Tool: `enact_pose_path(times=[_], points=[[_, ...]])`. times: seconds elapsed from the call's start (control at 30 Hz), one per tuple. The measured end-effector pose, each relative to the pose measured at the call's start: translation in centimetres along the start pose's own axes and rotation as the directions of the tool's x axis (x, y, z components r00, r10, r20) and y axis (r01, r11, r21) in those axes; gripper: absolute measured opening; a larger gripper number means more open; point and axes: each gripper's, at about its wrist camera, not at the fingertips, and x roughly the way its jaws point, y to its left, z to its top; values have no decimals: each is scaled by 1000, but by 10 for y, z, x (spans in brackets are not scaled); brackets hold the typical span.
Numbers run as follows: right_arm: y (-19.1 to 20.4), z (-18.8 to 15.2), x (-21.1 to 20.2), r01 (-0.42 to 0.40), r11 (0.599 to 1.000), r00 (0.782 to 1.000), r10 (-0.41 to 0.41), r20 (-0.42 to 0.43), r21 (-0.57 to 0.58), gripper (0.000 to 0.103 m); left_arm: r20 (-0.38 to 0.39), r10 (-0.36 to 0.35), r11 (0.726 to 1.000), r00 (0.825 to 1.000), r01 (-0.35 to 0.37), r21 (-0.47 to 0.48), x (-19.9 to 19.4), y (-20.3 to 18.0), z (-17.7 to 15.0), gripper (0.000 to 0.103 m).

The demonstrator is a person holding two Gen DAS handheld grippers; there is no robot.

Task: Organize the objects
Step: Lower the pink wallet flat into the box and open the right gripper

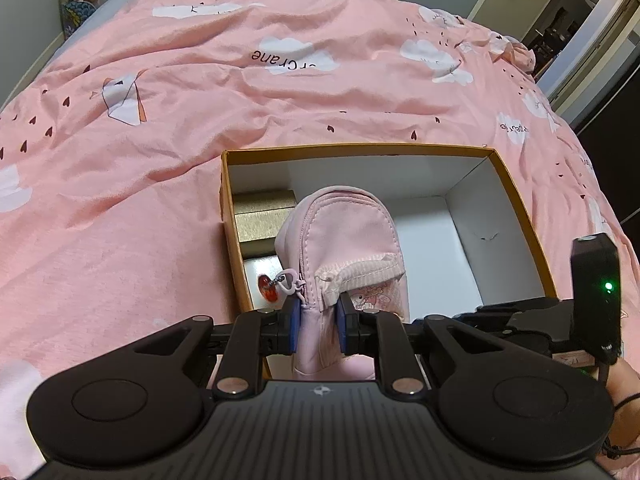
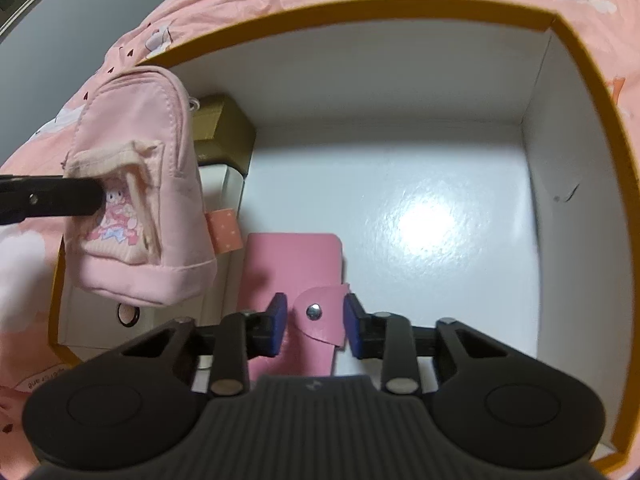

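The small pink backpack pouch (image 1: 340, 240) is hanging clenched between the blue fingers (image 1: 294, 328) of the left gripper (image 1: 319, 328), which are pinching a fold of fabric beside its zipper, so the pouch is dangling ahead of them over the left part of the open box (image 1: 516, 200). It is looking soft and light, sagging under its own weight; a pinch on a seam or the zipper edge seems the surest hold, since the loose cloth may slip. The pink card wallet (image 2: 294, 272) is lying flat on the box floor, its snap flap (image 2: 320, 314) sitting between the fingers of the right gripper (image 2: 314, 326), which are standing apart and not pressing it. The wallet is looking thin and fairly stiff, best taken by an edge. Beyond the pouch, a gold box (image 1: 262, 210) and a white box (image 2: 218, 188) are sitting against the left wall, and the pink bedspread (image 1: 160, 120) is spreading out around everything.
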Motion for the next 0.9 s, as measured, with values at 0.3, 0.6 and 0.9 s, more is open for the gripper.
enact_pose_path(times=[0.3, 0.6, 0.9], points=[[7, 0, 9, -84, 996, 995, 84, -46, -11, 12, -3, -10, 1000, 1000, 10, -6, -1, 3, 0, 20], [-2, 15, 11, -4, 1000, 993, 6, -116, 17, 37, -14, 6, 1000, 1000, -5, 21, -1, 1, -1, 20], [12, 12, 17, -13, 996, 987, -1, -161, -86, 18, -24, 31, 999, 999, -30, 45, -4, 1, -1, 20]])
